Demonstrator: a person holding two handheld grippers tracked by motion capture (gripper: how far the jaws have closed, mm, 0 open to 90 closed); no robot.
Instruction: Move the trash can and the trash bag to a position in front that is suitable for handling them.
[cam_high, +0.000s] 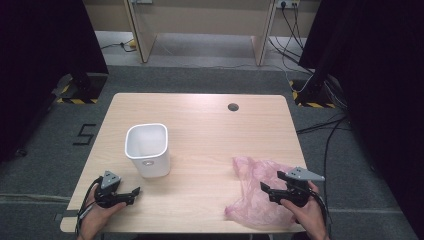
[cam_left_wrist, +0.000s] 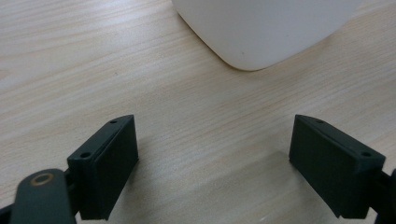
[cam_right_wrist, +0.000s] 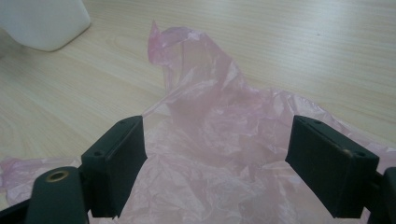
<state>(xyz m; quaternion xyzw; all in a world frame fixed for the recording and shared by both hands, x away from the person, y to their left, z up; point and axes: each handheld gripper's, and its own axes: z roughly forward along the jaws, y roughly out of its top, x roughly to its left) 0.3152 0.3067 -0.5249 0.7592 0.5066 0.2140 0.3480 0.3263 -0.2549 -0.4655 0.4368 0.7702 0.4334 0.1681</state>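
Between the right gripper's spread jaws: pink plastic bag, thin, limp, slippery; pinch a raised fold. Left gripper spread, empty.

Black "5" on floor

The left claw sits low at the near left, held in the person's left hand, whose forearm comes in from the bottom edge. Its jaws point right and slightly forward, spread wide with nothing between them. The right claw is held in the right hand at the near right, its grey plate on top. Its jaws point left, toward the left claw, and stand wide apart too, gripping nothing.
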